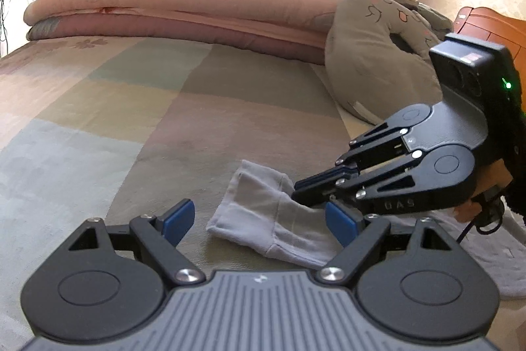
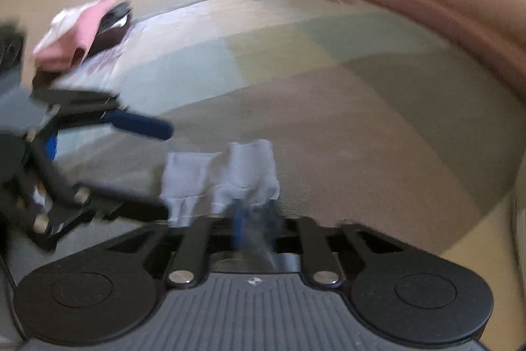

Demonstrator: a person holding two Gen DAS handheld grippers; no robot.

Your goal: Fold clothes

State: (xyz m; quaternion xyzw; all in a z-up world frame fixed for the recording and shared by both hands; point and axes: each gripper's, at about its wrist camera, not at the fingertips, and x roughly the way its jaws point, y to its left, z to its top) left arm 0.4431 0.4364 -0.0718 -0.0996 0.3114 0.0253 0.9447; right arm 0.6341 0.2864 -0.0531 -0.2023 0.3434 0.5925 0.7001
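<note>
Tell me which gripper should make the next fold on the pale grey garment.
Right, probably. The right gripper is already shut on the pale grey garment on the bed, so it can likely carry that edge over. The left gripper is open and holds nothing.

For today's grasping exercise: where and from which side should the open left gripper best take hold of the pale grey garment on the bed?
Probably the free cuffed end of the pale grey garment, approached low from the near side. That edge lies flat and clear on the bedsheet, in front of the open left gripper. The right gripper is shut on the garment's other side.
</note>
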